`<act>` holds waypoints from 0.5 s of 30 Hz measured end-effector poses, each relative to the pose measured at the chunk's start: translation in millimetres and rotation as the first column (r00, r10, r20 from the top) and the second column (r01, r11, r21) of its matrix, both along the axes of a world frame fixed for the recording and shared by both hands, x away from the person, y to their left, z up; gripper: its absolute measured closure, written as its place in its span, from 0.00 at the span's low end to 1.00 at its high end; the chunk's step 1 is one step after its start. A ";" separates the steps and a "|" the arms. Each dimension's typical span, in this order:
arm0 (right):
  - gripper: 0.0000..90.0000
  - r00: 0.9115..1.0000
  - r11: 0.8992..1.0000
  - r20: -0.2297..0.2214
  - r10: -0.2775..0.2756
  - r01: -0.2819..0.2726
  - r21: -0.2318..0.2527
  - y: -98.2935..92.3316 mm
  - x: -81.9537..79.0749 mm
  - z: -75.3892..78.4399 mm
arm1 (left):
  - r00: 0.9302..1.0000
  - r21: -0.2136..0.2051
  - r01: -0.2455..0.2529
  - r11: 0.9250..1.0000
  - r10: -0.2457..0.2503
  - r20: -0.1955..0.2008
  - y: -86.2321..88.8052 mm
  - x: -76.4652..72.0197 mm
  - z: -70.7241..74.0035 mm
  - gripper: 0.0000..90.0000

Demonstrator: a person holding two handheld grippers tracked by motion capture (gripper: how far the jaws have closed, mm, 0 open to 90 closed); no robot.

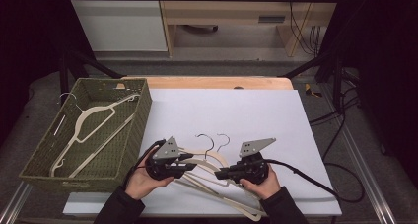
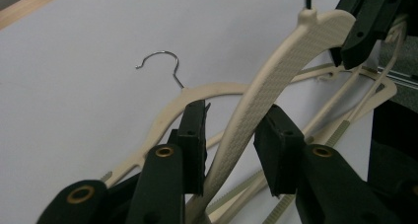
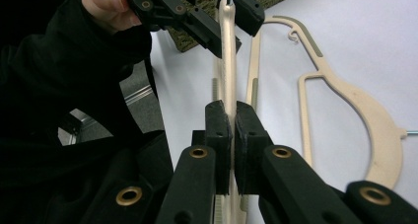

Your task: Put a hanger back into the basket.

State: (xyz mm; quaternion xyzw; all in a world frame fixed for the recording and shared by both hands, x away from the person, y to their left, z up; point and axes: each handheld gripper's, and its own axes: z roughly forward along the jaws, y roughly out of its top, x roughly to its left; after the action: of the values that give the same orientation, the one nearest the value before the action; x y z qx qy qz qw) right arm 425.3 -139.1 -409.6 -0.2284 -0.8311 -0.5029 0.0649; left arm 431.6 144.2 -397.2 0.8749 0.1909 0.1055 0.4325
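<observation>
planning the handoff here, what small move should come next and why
Probably close the left tongs on the raised hanger. In the left gripper view its jaws stand open with the hanger's arm between them, while the right tongs are shut on it. A second grip would steady it for lifting toward the basket, where one hanger already lies.

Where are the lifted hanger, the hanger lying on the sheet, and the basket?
Lifted hanger (image 3: 227, 61), right gripper view, on its arm.
Hanger on the sheet (image 2: 167, 108), left gripper view, on its shoulder.
Basket (image 1: 140, 113), high view, on its right wall.
</observation>
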 end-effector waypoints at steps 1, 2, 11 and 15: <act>0.96 1.000 1.000 0.000 -0.001 0.001 -0.001 -0.1 0.2 -0.1 | 1.000 0.005 0.001 1.000 -0.001 0.002 0.0 -0.7 0.4 0.74; 0.96 1.000 1.000 0.001 -0.005 0.005 -0.005 -0.3 0.3 0.0 | 1.000 0.006 0.002 1.000 -0.002 0.003 -0.1 -1.2 0.6 0.74; 0.80 0.992 0.995 0.090 -0.094 0.097 -0.035 -5.7 0.2 4.8 | 0.999 -0.023 0.028 0.999 -0.029 -0.024 -1.6 -8.6 6.2 0.87; 0.67 0.981 0.991 0.138 -0.134 0.137 -0.012 -5.7 -0.6 5.5 | 0.998 -0.050 0.038 0.998 -0.040 -0.040 -2.8 -11.8 7.8 0.90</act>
State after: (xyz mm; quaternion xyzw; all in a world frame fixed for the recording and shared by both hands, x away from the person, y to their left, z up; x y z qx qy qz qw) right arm 424.7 -144.8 -404.1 -0.2499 -0.8216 -0.5115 -0.0292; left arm 419.8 141.4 -389.4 0.8695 0.1854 0.0743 0.4517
